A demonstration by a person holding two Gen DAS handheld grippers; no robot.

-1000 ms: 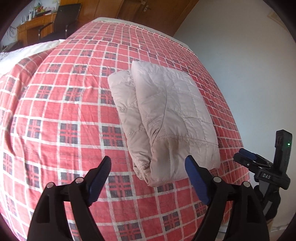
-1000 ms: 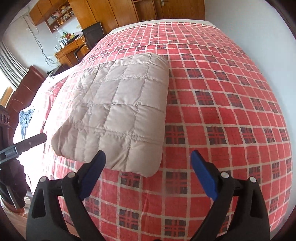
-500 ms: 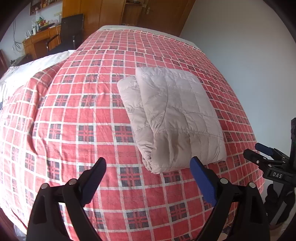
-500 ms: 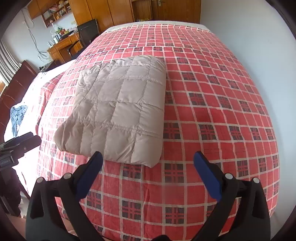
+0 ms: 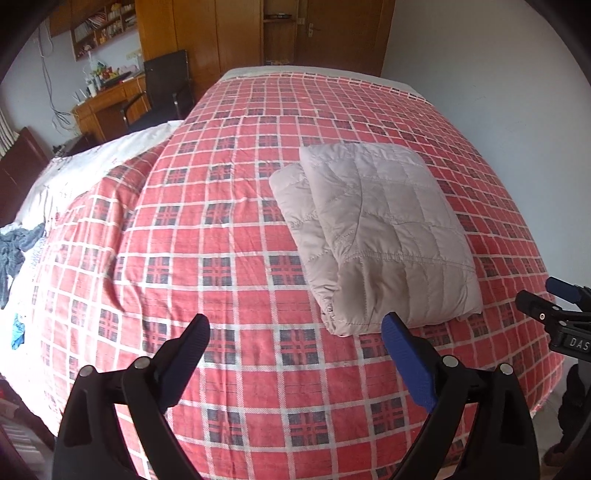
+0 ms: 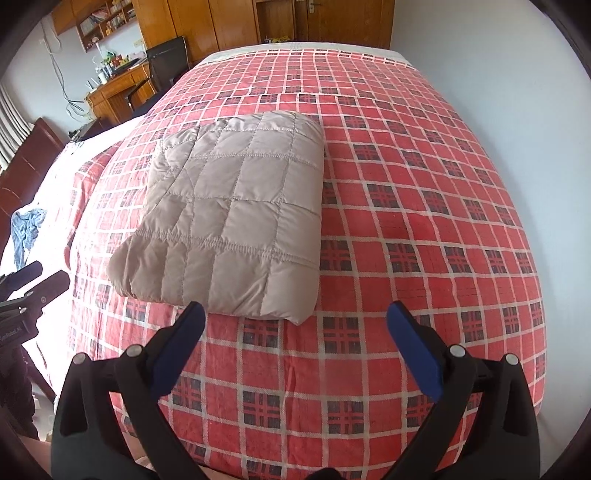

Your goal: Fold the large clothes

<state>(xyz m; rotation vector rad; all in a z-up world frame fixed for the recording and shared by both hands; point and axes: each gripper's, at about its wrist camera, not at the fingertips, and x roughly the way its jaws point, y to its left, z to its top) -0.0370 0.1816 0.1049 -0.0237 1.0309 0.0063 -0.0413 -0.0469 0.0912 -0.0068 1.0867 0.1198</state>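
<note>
A beige quilted jacket (image 5: 384, 229) lies folded into a thick rectangle on the red plaid bedspread (image 5: 221, 240). In the right wrist view the same jacket (image 6: 236, 218) sits left of centre. My left gripper (image 5: 295, 328) is open, hovering above the bed's near part, short of the jacket's near left corner, holding nothing. My right gripper (image 6: 295, 314) is also open and empty, just short of the jacket's near edge. Each gripper shows at the edge of the other's view: the right one (image 5: 554, 306) and the left one (image 6: 33, 284).
A white sheet (image 5: 74, 177) with a blue-grey cloth (image 5: 14, 247) lies at the bed's left side. A wooden desk (image 5: 107, 99), black chair (image 5: 166, 85) and wardrobe doors (image 5: 280, 33) stand beyond the bed. A white wall (image 6: 498, 74) runs along the right.
Both grippers have drawn back and risen from the folded jacket, so more of the bed shows. The jacket has stayed still. Both stay open.
</note>
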